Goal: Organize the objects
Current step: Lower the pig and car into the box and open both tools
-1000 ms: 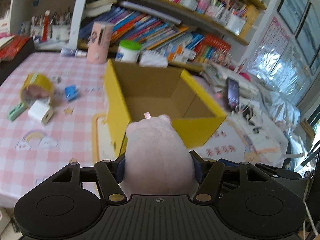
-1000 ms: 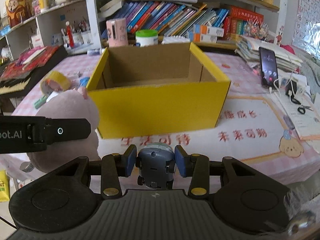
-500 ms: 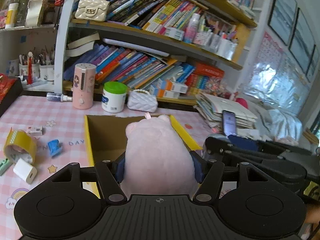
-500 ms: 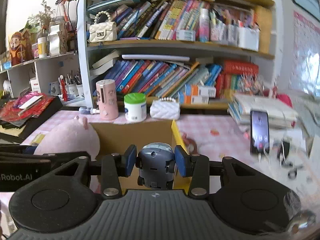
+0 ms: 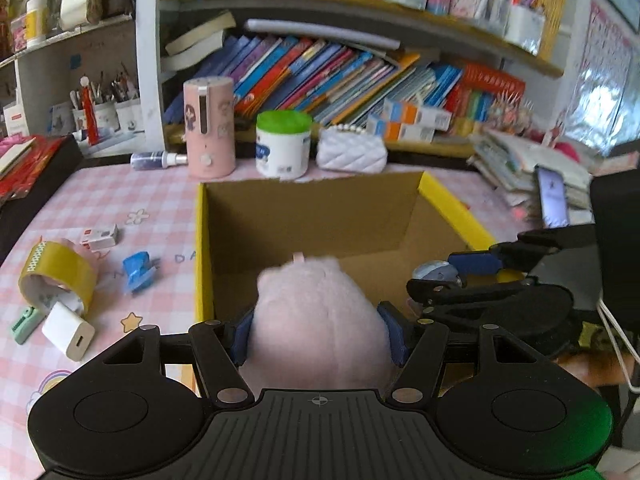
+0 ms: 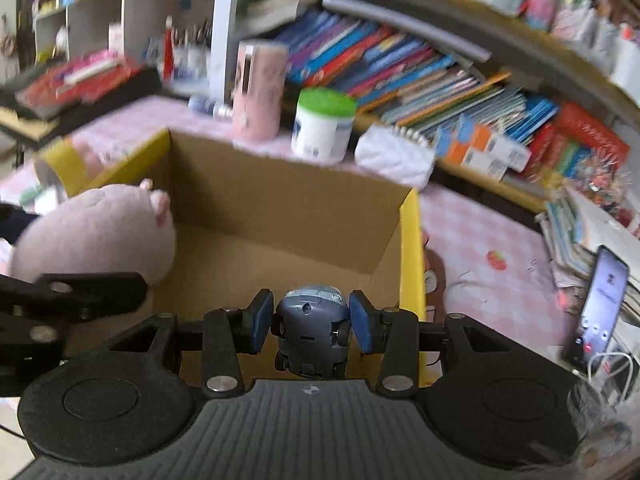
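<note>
My left gripper [image 5: 318, 334] is shut on a pink plush pig [image 5: 316, 320] and holds it over the near edge of the open yellow cardboard box [image 5: 202, 248]. The pig also shows in the right wrist view [image 6: 96, 236], above the box's left side. My right gripper [image 6: 310, 322] is shut on a small blue-grey toy car [image 6: 310, 332] over the near right part of the box [image 6: 410, 256]. From the left wrist view the right gripper [image 5: 472, 276] sits at the box's right wall. The box looks empty inside.
On the pink checked table left of the box lie a yellow tape roll [image 5: 58, 272], a white charger [image 5: 68, 330], a blue clip [image 5: 136, 270] and a small white box [image 5: 98, 236]. A pink cylinder [image 5: 208, 128], green-lidded jar [image 5: 283, 144] and white purse [image 5: 352, 152] stand behind. A phone [image 6: 600, 304] leans at right.
Both grippers tipped down from a raised, level pose and now look into the box, with the pig and the car held over its opening.
</note>
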